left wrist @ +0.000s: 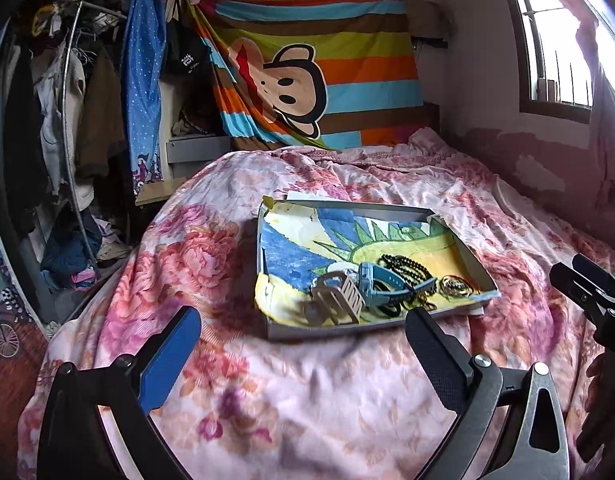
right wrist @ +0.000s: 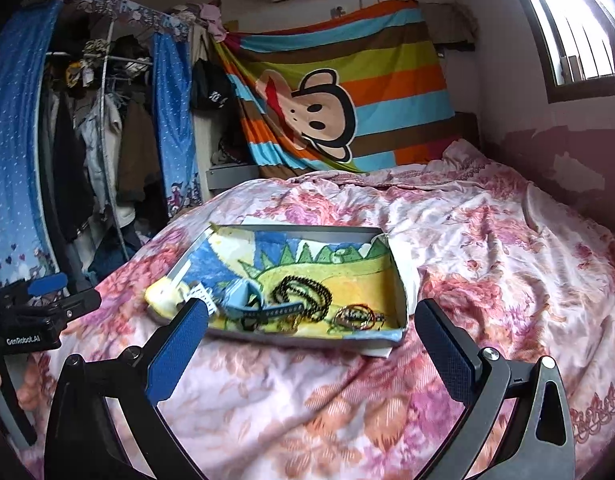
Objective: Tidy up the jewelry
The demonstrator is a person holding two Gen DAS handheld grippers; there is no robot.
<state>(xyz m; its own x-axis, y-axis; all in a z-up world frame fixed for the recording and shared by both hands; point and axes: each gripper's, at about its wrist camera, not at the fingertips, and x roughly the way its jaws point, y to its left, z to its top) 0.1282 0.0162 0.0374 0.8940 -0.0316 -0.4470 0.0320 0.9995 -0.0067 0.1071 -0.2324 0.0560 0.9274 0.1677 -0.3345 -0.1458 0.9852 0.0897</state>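
A bed with a rumpled pink floral quilt carries 1 shallow grey cardboard tray, lined with a crayon drawing in blue, green and yellow. The tray lies flat near the middle of the quilt, with a white paper edge under it.

left tongs gaping, empty, right tongs likewise

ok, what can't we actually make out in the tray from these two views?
- Left wrist: gold rings too small to count; right finger covers the tray near edge.
- Right wrist: hair clip half hidden behind the left finger.
- Both: black bead strands tangle with the blue watch; count unclear.
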